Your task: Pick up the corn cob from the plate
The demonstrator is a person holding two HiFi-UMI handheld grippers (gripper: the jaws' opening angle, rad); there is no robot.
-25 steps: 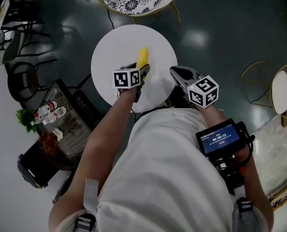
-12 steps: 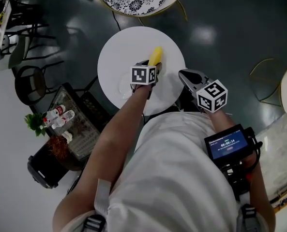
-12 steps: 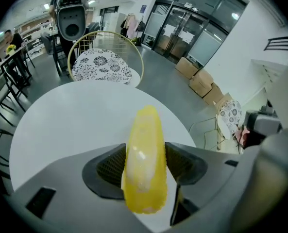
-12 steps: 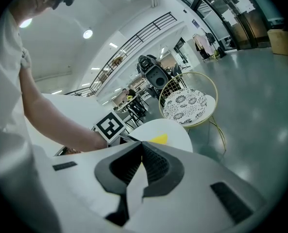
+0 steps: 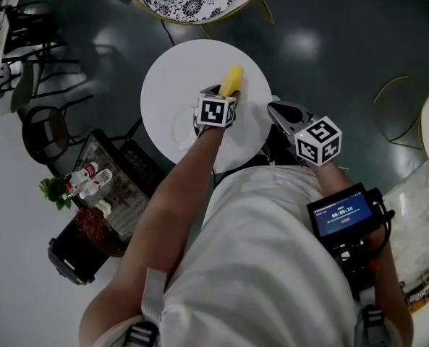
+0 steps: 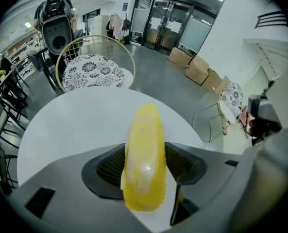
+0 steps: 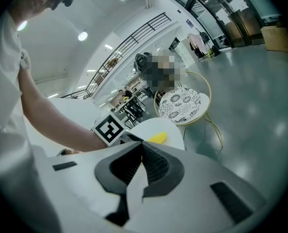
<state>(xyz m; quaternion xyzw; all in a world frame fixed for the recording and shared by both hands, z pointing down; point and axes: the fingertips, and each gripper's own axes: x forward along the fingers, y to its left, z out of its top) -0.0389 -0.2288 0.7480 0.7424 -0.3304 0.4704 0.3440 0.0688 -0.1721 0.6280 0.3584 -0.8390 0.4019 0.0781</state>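
The whole move turns on the left claw [image 6: 144, 155], since the cob [image 6: 144, 130] is already between its jaws. In the left gripper view the jaws stand wide, with one ribbed pad against each flank of the cob. Nothing shows between pad and kernels, so this reads as a grip rather than a loose straddle. The cob's long axis runs along the line the claw points, straight away from the person. Its blunt near end sticks back past the pads, and the longer tapered part reaches out ahead of them. In the head view the cob [image 5: 232, 82] juts from under the left claw [image 5: 218, 98] over the far-right part of the table [image 5: 171, 78], with its tip toward the far edge. Whether it is clear of the top or resting on it cannot be told. A faint glassy outline [image 5: 181, 130] just left of the claw may be the plate, but it is too dim to be sure. The right claw [image 5: 275, 109] hangs off the table's near-right edge, well apart from the cob. Its own view shows its tips [image 7: 143, 147] closed together on nothing. The grip sits toward the near end, so a lift probably has to go straight up, or the overhanging far part may dip and pivot.
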